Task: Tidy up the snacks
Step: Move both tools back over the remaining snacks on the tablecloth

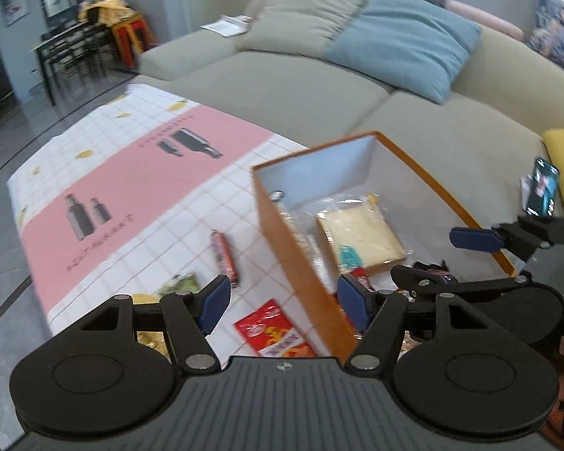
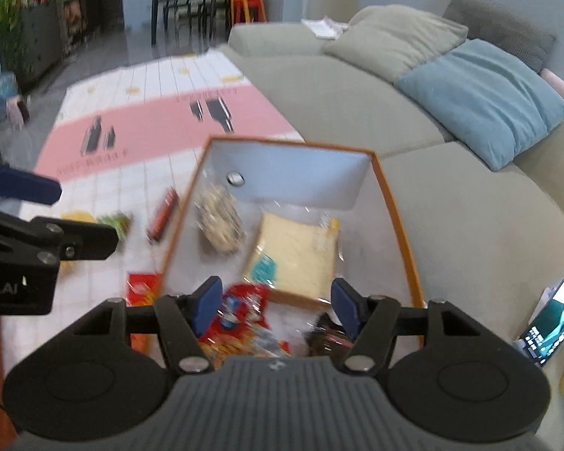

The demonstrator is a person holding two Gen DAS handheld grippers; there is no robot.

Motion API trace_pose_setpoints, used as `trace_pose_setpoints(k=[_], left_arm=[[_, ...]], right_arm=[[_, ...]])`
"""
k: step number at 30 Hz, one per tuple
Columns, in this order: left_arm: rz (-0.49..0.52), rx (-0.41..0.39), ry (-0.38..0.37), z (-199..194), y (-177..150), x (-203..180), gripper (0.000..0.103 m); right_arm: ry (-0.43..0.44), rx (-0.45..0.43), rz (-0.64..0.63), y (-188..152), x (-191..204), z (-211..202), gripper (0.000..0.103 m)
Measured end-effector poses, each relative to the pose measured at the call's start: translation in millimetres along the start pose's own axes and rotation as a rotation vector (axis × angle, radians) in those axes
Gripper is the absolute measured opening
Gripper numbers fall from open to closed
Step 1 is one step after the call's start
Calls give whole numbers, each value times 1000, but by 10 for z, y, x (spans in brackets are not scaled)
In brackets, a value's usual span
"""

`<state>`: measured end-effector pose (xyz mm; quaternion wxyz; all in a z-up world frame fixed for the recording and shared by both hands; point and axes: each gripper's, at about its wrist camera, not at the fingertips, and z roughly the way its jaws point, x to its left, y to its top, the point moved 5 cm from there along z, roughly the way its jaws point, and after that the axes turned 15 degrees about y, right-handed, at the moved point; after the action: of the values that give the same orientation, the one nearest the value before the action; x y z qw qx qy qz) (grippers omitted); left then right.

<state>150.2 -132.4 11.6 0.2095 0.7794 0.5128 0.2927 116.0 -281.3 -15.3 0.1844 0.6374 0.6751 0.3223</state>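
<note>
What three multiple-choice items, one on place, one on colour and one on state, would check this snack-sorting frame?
1. Where does the wrapped slice of bread lie?
A. Inside the orange box
B. On the tablecloth
C. On the sofa

2. What colour is the long stick-shaped snack on the tablecloth beside the box?
A. Green
B. Red
C. Blue

3. How does the left claw stand?
A. Shut on the red packet
B. Shut on the box wall
C. Open, holding nothing

Answers:
1 A: the bread rests on the box's white floor, within the orange walls.
2 B: the stick is red, lying outside the box's left wall.
3 C: its blue pads stand apart, with the red snack packet and the box's corner only seen below, between them, and not pressed.
</note>
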Motion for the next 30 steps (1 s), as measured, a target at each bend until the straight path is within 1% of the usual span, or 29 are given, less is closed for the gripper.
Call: trace_pose_setpoints(k=[5,12,15,19,25,28,30], left_arm=[[-78,15,44,-34,-93,320,77],[-150,75,99,73,-342,729,77],[-180,113,113,147,-478,879,77],[-226,144,111,234,-633,1072,77],[-311,196,82,424,-822,1346,77],[-334,219,82,545,-905,1440,77],[-341,230,83,626,-944,1472,77]], right_arm=[[45,-73,60,19,247,-55,66],[102,-118,107,-23,543,7,66],[134,-119,83,-57,698,82,66],[171,-104,46,-90,884,218,65],[226,-98,-16,-99,1135,411,64],[249,-82,-53,-115,1237,507,57],[258,-69,-74,-124,1301,579,56]])
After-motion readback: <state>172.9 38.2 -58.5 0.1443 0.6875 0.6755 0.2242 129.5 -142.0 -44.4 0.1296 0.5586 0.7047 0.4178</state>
